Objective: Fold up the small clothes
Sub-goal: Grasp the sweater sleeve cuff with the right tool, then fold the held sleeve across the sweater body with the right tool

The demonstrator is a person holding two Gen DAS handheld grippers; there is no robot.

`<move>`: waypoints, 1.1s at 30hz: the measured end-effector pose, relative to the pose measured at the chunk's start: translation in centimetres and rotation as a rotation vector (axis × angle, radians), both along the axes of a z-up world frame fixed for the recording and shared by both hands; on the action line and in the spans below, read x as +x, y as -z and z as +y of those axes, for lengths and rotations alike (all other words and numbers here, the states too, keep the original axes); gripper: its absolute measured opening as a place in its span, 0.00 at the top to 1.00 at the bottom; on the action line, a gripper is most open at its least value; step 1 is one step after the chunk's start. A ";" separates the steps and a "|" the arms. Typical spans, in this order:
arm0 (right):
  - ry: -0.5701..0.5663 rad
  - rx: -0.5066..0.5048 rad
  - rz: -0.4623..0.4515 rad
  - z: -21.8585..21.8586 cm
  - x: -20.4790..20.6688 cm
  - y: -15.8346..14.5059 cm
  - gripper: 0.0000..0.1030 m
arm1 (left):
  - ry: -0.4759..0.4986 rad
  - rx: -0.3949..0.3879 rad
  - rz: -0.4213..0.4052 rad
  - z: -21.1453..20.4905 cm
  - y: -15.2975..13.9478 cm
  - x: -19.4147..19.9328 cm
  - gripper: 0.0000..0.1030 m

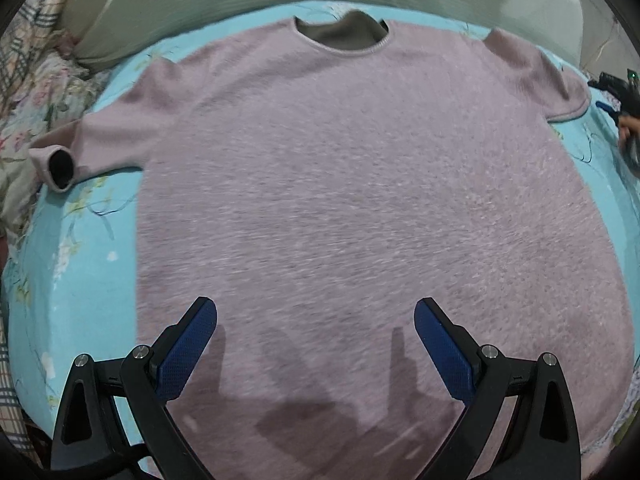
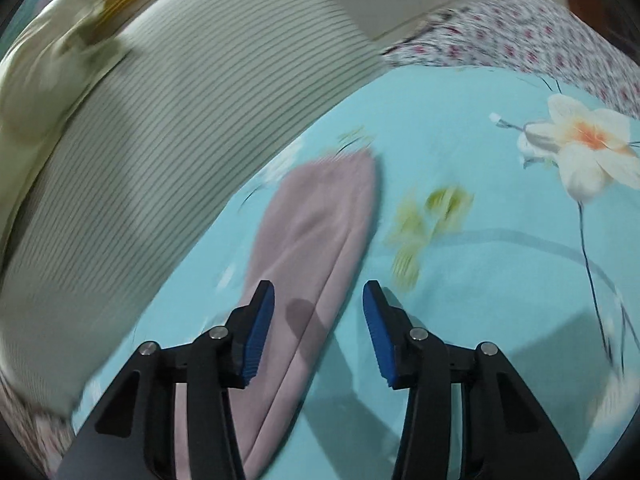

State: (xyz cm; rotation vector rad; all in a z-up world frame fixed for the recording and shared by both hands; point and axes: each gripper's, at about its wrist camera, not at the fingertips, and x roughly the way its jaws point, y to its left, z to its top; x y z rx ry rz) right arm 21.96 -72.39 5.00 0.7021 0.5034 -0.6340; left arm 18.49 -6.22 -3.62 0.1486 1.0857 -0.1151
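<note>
- Left wrist view: a pale mauve fuzzy sweater (image 1: 340, 184) lies spread flat, front up, on a turquoise floral bedsheet (image 1: 80, 280), its neckline (image 1: 340, 40) at the far side and its hem toward the camera.
- One sleeve (image 1: 88, 144) stretches out to the picture's left, its cuff opening dark and turned toward the camera; the opposite sleeve (image 1: 552, 84) lies short on the picture's right.
- The left gripper (image 1: 316, 320) hangs over the lower part of the sweater with its blue-padded fingers (image 1: 188, 352) spread wide apart and nothing between them.
- At the right edge, part of a dark tool and a bit of a hand (image 1: 628, 124) show near the short sleeve; too small to make out further.
- A grey-green ribbed cushion (image 1: 132, 12) sits beyond the neckline, and a floral quilt (image 1: 28, 92) lies to the left.
- Right wrist view: the right gripper (image 2: 318, 300) is parted, holding nothing, just above a mauve sleeve (image 2: 316, 232) that runs away from the camera on the turquoise sheet (image 2: 460, 140).
- Its left finger (image 2: 256, 332) hangs over the sleeve; the other sits over the bare sheet.
- The ribbed cushion (image 2: 160, 152) fills the left side, blurred.
</note>
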 end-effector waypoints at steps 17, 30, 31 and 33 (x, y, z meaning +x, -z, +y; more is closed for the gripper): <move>-0.544 -0.040 -0.120 18.5 3.6 -3.7 0.95 | 0.036 -0.089 0.009 -1.8 0.8 1.6 0.03; -0.983 0.201 -0.043 45.4 13.4 6.3 0.95 | -0.085 -0.162 -0.053 5.5 -1.2 -0.1 0.03; -1.005 0.212 -0.030 46.9 13.8 7.0 0.95 | -0.099 -0.171 -0.054 6.2 -1.2 -0.1 0.03; -1.042 0.233 -0.006 49.7 14.3 8.3 0.95 | -0.117 -0.182 -0.055 7.3 -1.0 0.0 0.03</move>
